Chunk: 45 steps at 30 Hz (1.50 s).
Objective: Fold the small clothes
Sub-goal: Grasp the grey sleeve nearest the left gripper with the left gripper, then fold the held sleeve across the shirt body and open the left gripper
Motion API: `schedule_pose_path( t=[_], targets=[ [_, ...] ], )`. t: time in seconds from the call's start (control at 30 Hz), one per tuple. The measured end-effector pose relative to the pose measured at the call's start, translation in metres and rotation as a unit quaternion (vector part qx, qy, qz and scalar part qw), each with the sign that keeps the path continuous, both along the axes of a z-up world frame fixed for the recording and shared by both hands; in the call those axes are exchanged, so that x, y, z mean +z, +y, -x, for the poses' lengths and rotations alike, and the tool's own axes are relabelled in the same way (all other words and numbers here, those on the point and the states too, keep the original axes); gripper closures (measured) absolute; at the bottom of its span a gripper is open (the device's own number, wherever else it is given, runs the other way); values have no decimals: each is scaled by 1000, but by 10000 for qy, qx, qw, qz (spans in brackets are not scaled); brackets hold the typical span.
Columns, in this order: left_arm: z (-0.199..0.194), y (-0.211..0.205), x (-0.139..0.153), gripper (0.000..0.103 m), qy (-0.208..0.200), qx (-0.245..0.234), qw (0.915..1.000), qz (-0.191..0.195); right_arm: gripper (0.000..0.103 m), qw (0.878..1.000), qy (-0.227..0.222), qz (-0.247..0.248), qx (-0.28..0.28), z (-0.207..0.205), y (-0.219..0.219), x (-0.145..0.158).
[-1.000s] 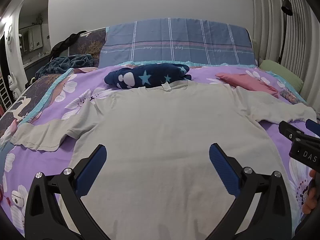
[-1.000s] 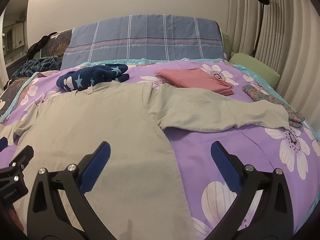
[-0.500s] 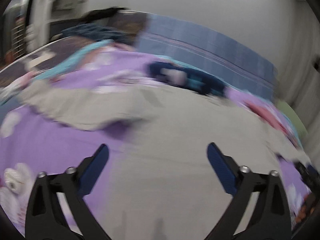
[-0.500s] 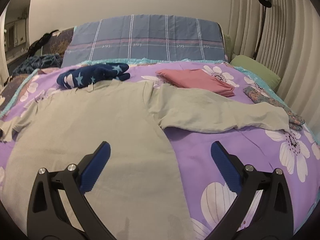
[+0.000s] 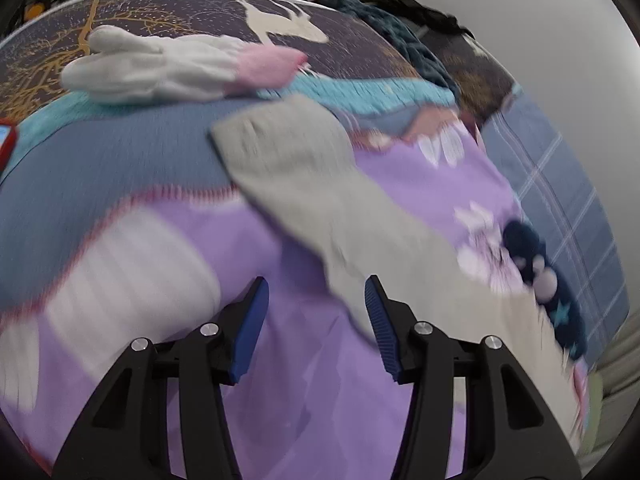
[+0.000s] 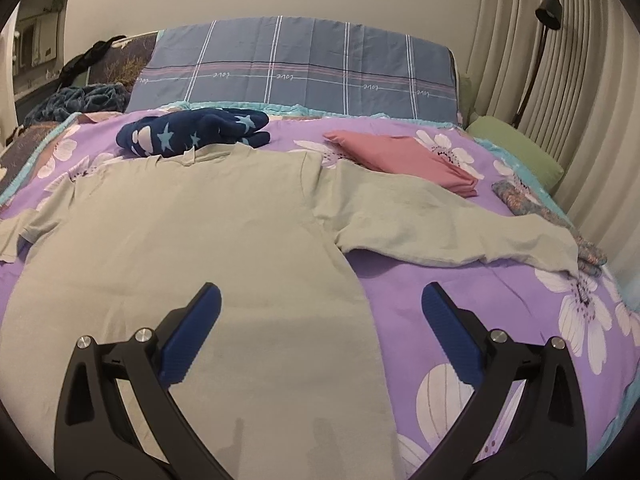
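Work item: grey shirt (image 6: 192, 232), long-sleeved, lies flat and face-down on the purple floral bedspread (image 6: 460, 292), collar toward the headboard.
Body panel: spread smooth; the lower part sits directly under the right gripper.
Right sleeve (image 6: 448, 232): extends sideways across the bedspread; the cuff ends touching a small patterned cloth (image 6: 588, 248).
Left sleeve (image 5: 304, 176): extends toward the bed edge; the cuff lies near a white and pink garment (image 5: 180, 66).
Left gripper (image 5: 316, 320): jaws are closing, half-spread, with only bedspread between them; nothing is gripped. The right-hand pad sits at the sleeve's lower edge. The view is motion-blurred.
Right gripper (image 6: 320, 328): jaws released wide, holding nothing, poised above the side seam of the shirt.
Other items: navy star-print bundle (image 6: 192, 132) touches the collar; folded pink cloth (image 6: 404, 156) lies just beyond the right sleeve.
Handling estimate: thin, light, limp knit. It drapes and wrinkles readily, carries no stiffness, and is not fragile. It likely drags on the bedspread rather than slides.
Grip point estimate: pinch a single layer at the cuff or along the sleeve edge; pinch shallow to avoid catching the bedspread beneath.
Risk estimate: a one-point lift lets the sleeve sag and twist.
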<state>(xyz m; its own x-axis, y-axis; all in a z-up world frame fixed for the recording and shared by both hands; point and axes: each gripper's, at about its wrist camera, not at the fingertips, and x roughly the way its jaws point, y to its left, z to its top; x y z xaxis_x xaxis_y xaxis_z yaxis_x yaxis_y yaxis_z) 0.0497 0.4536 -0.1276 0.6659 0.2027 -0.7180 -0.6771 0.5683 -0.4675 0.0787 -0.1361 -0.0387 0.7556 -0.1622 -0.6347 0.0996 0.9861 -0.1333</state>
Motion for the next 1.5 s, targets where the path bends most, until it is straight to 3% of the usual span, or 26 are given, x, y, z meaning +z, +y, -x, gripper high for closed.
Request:
schedule_pose_path(
  t=[0.1,0.17,0.23,0.3,0.4,0.5,0.57,0.63,0.7,0.8,0.83,0.9,1.03,1.13,1.23,1.33,1.43,1.5],
  targets=[
    [-7,18,6,51,-98,230,9997,-20,2,10000,17,-18,57,-2,6,0],
    [-17,29,14,53,23,420,9988,-246,2,9999,23,83,116,-3,11,-1],
    [-26,43,18,90,66,553,9979,-322,2,9998,33,154,146,-5,15,-2],
    [-29,55,23,101,-17,648,9976,-238,2,9998,35,124,141,-5,15,-2],
    [-34,48,44,102,-275,521,9974,-408,2,9999,19,106,104,-7,12,-3],
    [-50,10,84,102,-541,-86,9942,-923,2,10000,28,62,53,-11,9,-3],
    [-69,-33,117,102,-808,-697,9861,-1273,2,10000,2,-34,59,-10,6,-2],
    [-85,-78,143,102,-1014,-1234,9743,-1587,2,10000,-47,-36,64,-8,5,-2],
    [-106,-150,169,102,-1270,-2058,9505,-1953,2,10000,-58,-27,39,-9,1,-2],
    [-129,-243,177,102,-1429,-2992,9175,-2199,2,9998,-41,-154,-89,-10,-14,-1],
    [-135,-284,172,102,-1451,-3381,9024,-2243,2,9997,-48,-203,-140,-11,-21,0],
    [-141,-342,156,102,-1412,-3913,8816,-2231,2,9993,-99,-225,-275,-13,-36,2],
    [-150,-449,92,102,-912,-4970,8372,-2090,2,9989,-94,-213,-400,-25,-62,4],
    [-152,-483,50,102,-493,-5438,8174,-1836,11,9996,-74,-165,-203,-38,-73,8],
    [-153,-486,29,102,-290,-5609,8095,-1710,35,9994,79,-273,201,-61,-75,9],
    [-151,-482,22,102,-307,-5615,8130,-1506,67,9905,593,-1010,720,-100,-75,4],
    [-151,-471,20,102,-348,-5505,8259,-1166,72,9689,1075,-1819,1288,-145,-62,-4],
    [-153,-463,19,102,-412,-5448,8329,-887,72,9596,1259,-1970,1566,-170,-45,-8]
  ],
)
